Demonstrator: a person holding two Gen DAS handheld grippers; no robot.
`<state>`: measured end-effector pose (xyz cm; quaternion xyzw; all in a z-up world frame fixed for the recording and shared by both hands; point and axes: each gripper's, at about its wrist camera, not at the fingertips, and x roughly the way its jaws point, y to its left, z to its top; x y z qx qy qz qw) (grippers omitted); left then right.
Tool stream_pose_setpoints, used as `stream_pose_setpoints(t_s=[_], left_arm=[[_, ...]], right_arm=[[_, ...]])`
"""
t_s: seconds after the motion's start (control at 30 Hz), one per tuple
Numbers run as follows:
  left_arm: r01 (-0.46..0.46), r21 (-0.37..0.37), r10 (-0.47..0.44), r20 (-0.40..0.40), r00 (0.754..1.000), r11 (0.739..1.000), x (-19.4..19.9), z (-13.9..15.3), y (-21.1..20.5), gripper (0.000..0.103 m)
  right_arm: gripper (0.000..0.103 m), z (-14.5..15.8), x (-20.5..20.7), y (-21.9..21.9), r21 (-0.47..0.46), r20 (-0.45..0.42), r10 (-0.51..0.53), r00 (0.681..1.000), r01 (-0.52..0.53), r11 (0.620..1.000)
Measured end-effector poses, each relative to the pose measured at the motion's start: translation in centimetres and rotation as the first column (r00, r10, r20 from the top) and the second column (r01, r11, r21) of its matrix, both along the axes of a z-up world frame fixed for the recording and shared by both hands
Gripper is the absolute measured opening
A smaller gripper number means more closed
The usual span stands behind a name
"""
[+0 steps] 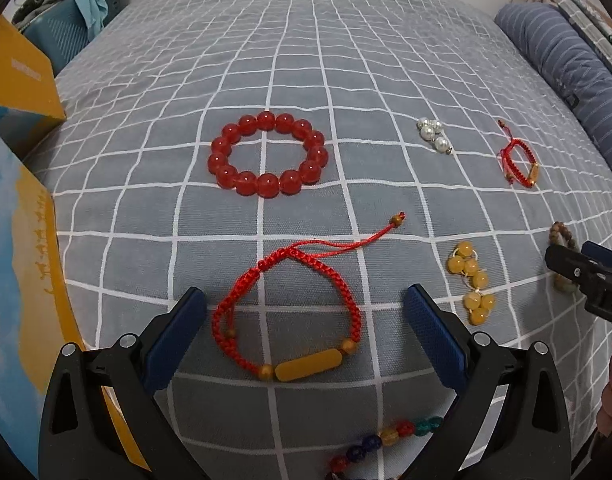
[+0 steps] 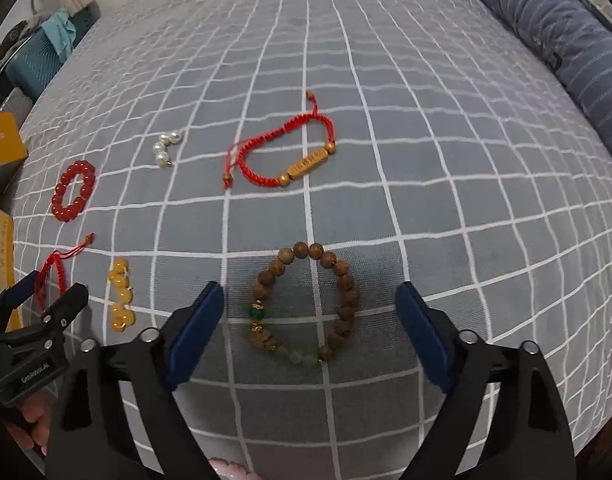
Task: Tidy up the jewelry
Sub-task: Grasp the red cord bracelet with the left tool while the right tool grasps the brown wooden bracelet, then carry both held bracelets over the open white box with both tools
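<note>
Jewelry lies spread on a grey checked bedsheet (image 1: pixel 306 60). My left gripper (image 1: pixel 306 308) is open and points down. A red cord bracelet (image 1: pixel 308 366) with a yellow bar lies between its blue pads, untouched. My right gripper (image 2: pixel 310 308) is also open, its pads either side of a wooden bead bracelet (image 2: pixel 344 280) and clear of it. Further off lie a red bead bracelet (image 1: pixel 268 155), pearls (image 1: pixel 434 134), a string of yellow beads (image 1: pixel 472 280) and a second red cord bracelet (image 2: pixel 306 166) with a carved wooden bar. A multi-coloured bead bracelet (image 1: pixel 386 438) shows under the left gripper.
A yellow box (image 1: pixel 22 80) and a yellow-and-blue box panel (image 1: pixel 26 280) border the bed's left side. A striped blue bolster (image 1: pixel 566 72) lies along the right edge. A teal case (image 1: pixel 62 32) stands beyond the far left corner. Something pink (image 2: pixel 230 472) peeks in below.
</note>
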<state>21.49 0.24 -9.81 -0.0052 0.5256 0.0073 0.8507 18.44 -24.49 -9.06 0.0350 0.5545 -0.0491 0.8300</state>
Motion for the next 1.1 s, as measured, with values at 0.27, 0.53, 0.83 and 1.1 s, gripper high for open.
stream_pose_setpoints(t_s=[0.27, 0.53, 0.83, 1.1], left_arm=[[-0.002, -0.018, 0.002, 0.015, 1.000, 1.000, 0.0, 0.2, 0.2, 0.079], [0.047, 0.004, -0.047, 0.013, 0.999, 0.999, -0.6, 0.8, -0.5, 0.026], [0.050, -0.015, -0.050, 0.010, 0.999, 0.999, -0.7, 1.4, 0.0, 0.011], [0.046, -0.026, -0.046, 0.011, 0.999, 0.999, -1.0, 2.0, 0.1, 0.011]], right_arm=[[0.057, -0.2, 0.0, -0.1, 0.011, -0.019, -0.008, 1.000, 0.008, 1.000], [0.029, 0.2, 0.2, 0.0, 0.009, -0.014, -0.020, 1.000, 0.020, 1.000], [0.017, 0.6, -0.4, 0.1, -0.007, -0.002, -0.032, 0.999, 0.032, 0.999], [0.016, 1.2, -0.9, 0.4, -0.011, 0.014, -0.025, 1.000, 0.025, 1.000]])
